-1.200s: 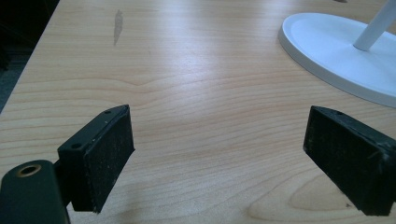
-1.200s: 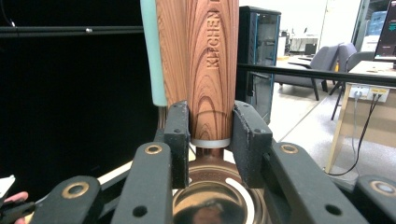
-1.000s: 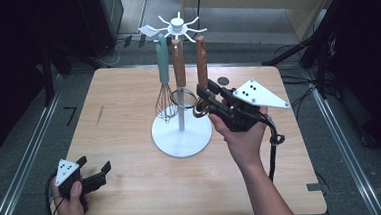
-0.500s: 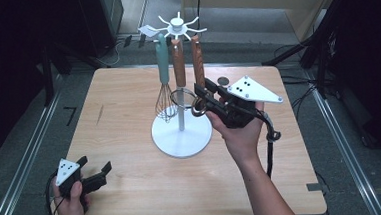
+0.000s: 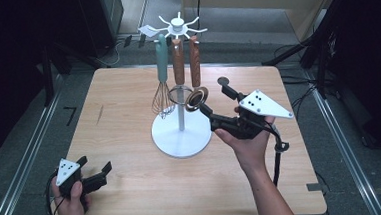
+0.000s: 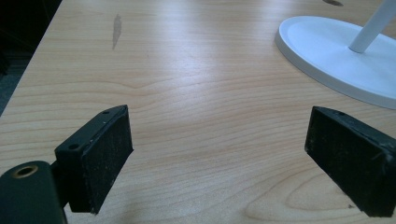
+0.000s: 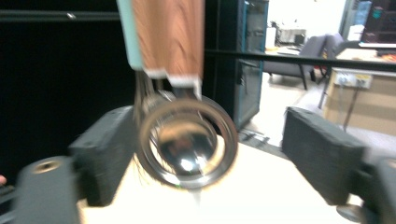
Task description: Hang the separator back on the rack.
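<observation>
We see the round metal utensil hanging on the white rack at mid-surface, beside the whisk. The right claw brackets it, jaws spread and not touching. The left claw rests released near the surface's front-left corner

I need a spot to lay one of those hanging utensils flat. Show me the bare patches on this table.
Widest bare wood on the wooden table lies left of the rack's white base, up to the left edge, marked by only a small dark smudge. The front strip between left gripper and the right forearm is free too. It is crowded around the right gripper by the whisk.
</observation>
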Tool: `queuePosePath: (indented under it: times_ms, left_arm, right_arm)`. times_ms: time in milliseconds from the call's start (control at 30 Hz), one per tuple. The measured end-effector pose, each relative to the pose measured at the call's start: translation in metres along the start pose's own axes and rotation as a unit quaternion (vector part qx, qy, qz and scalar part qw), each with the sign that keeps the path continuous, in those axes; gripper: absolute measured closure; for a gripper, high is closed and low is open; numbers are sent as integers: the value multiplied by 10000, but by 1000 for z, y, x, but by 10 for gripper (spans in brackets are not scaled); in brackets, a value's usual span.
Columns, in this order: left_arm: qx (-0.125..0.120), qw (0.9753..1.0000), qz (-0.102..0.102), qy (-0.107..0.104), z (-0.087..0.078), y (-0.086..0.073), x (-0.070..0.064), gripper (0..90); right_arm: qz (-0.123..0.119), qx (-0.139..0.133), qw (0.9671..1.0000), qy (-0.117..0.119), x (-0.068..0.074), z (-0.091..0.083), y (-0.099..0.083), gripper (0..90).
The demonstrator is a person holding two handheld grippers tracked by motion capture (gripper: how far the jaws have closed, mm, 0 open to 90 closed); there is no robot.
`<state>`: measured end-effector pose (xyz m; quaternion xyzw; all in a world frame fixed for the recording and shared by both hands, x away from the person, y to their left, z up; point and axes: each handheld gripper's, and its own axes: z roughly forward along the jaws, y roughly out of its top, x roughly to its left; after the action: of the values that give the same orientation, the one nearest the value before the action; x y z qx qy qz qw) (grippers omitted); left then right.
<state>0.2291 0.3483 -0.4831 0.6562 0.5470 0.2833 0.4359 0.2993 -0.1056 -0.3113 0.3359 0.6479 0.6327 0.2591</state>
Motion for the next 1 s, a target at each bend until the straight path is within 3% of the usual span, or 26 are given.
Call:
queuePosePath:
  times_ms: [167,267,467,633,800,1000]
  left_arm:
    - [10,10000,-9,-20,0,0,1,75]
    - [14,10000,-8,-22,0,0,0,76]
    - [12,10000,-10,-30,0,0,1,76]
    - [19,10000,2,-23,0,0,0,75]
    - [16,10000,10,-3,0,0,0,75]
    - [16,10000,12,-1,0,0,0,75]
  right_arm:
    - [92,196,9996,-152,-6,-7,-23,36]
    - [100,291,9993,-219,-8,-9,-37,0]
    - [-28,437,9988,-231,-11,-15,-61,0]
    - [75,503,9983,-271,-15,-21,-85,0]
    - [131,746,9965,-361,-22,-26,-111,0]
    - [97,919,9948,-420,-26,-33,-131,0]
